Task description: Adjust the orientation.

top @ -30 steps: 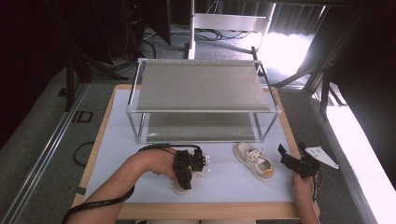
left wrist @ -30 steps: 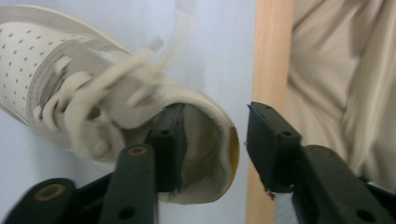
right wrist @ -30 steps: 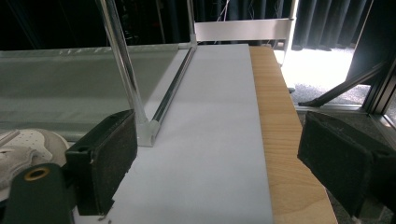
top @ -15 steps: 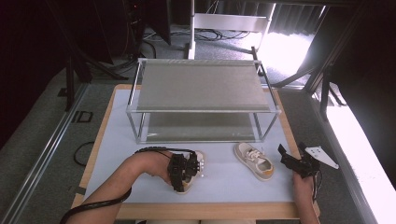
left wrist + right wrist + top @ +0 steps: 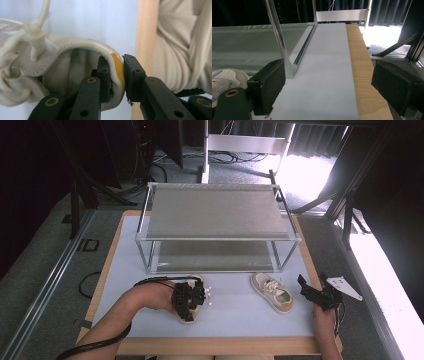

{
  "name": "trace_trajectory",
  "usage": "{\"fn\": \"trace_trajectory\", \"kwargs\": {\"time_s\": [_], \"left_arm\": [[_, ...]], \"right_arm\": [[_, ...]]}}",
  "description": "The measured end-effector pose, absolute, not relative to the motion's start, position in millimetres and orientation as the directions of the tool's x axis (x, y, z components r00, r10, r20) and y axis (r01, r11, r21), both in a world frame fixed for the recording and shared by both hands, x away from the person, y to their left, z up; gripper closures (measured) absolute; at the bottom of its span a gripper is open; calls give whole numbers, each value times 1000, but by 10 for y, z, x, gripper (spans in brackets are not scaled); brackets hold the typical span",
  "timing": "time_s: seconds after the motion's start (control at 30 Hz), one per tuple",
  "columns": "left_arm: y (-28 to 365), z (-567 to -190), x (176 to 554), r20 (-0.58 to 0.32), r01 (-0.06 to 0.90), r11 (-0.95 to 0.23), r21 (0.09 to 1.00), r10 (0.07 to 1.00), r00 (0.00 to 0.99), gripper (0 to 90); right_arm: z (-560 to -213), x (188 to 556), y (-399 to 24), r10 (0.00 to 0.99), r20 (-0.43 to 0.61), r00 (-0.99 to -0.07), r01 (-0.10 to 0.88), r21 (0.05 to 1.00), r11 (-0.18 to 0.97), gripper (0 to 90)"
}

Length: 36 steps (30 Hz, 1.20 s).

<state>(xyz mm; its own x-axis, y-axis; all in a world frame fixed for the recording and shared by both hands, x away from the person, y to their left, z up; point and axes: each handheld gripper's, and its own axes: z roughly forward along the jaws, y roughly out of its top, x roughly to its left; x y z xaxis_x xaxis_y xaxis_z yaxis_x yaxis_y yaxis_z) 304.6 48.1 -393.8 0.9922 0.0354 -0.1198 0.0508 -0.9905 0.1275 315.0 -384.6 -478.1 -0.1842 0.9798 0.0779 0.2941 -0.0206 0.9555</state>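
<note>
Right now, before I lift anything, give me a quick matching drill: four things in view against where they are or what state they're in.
Things:
1. left gripper
2. right gripper
3. right shoe
4. rack

States:
A. lying free on the mat, nothing gripping it
B. standing at the back of the mat, both shelves bare
C. jaws wide apart, nothing between them
D. clamped on the heel rim of the left shoe

Pairs: 1-D, 2-C, 3-A, 4-B
</note>
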Motion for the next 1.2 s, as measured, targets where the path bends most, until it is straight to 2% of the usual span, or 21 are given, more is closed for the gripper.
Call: {"fn": "trace_trajectory", "kwargs": {"time_s": [0.3, 0.6, 0.73, 0.77, 0.83, 0.9, 0.93, 1.0, 1.07, 1.1, 1.2], "left_arm": [[643, -3996, 3074, -132, 150, -980, 133, 133, 982, 749], [660, -4119, 3094, -116, 124, -981, 148, 108, 987, 732], [660, -4135, 3112, -145, 132, -984, 117, 115, 983, 626], [656, -4134, 3113, -139, 127, -986, 107, 112, 984, 577], [643, -4134, 3111, -137, 129, -986, 105, 114, 984, 565], [634, -4127, 3100, -139, 133, -985, 108, 117, 983, 478], [635, -4118, 3102, -143, 134, -985, 110, 118, 983, 478], [645, -4104, 3112, -142, 150, -980, 128, 132, 981, 384], [663, -4093, 3128, -126, 150, -980, 135, 133, 983, 368], [672, -4093, 3128, -116, 151, -980, 133, 136, 984, 331], [681, -4097, 3127, -119, 153, -978, 141, 137, 983, 325]], "right_arm": [[-4781, 3155, -3840, 981, 72, -181, 297, 955, -15, 117], [-4782, 3154, -3841, 981, 73, -181, 297, 955, -16, 117], [-4782, 3152, -3837, 981, 71, -183, 294, 956, -14, 117], [-4781, 3150, -3839, 981, 72, -182, 293, 956, -16, 116], [-4781, 3147, -3843, 981, 75, -181, 292, 956, -19, 116], [-4781, 3149, -3839, 981, 72, -180, 293, 956, -17, 116], [-4780, 3152, -3833, 980, 67, -186, 295, 955, -9, 116], [-4778, 3156, -3827, 975, 65, -215, 306, 952, 4, 115], [-4774, 3169, -3823, 963, 74, -259, 333, 943, 17, 115], [-4773, 3170, -3823, 956, 79, -282, 339, 941, 22, 115], [-4769, 3173, -3816, 932, 98, -349, 364, 931, 38, 114]]}}
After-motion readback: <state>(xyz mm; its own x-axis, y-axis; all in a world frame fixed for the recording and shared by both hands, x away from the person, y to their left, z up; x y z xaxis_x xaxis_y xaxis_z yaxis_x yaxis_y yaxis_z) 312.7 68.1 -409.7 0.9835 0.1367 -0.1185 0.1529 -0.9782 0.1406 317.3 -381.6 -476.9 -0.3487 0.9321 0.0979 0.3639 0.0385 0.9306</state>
